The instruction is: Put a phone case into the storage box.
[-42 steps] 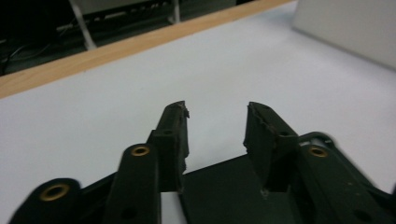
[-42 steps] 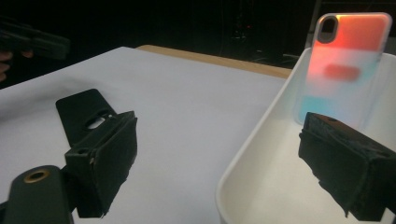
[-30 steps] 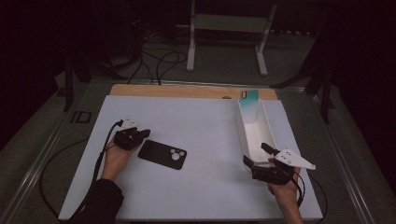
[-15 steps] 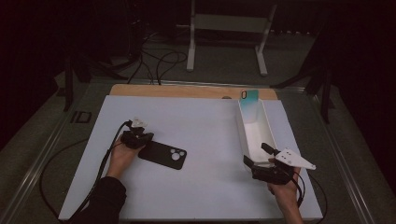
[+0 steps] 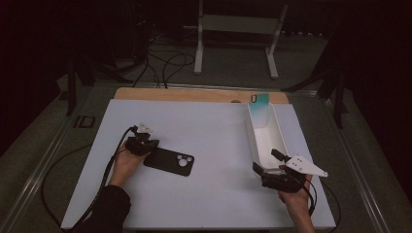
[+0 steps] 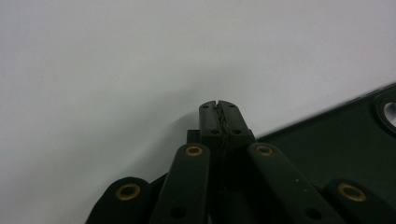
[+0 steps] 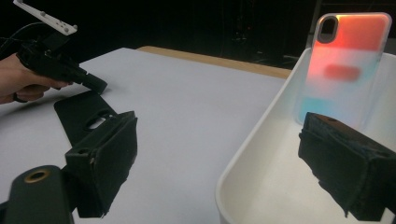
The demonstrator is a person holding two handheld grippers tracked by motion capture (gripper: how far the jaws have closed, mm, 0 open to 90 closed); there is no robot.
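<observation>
Meanwhile, the left gripper [image 5: 144,144], fingers clenched, pressed at the black phone case [image 5: 169,161], seemingly to lift its edge, while the right gripper [image 5: 269,164] gaped, straddling the white tray [image 5: 253,141] wall.

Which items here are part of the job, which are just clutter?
In play: black phone case at the left claw; white tray; iridescent phone case standing in it; right claw.
Lying about: metal stand, floor cables.
</observation>
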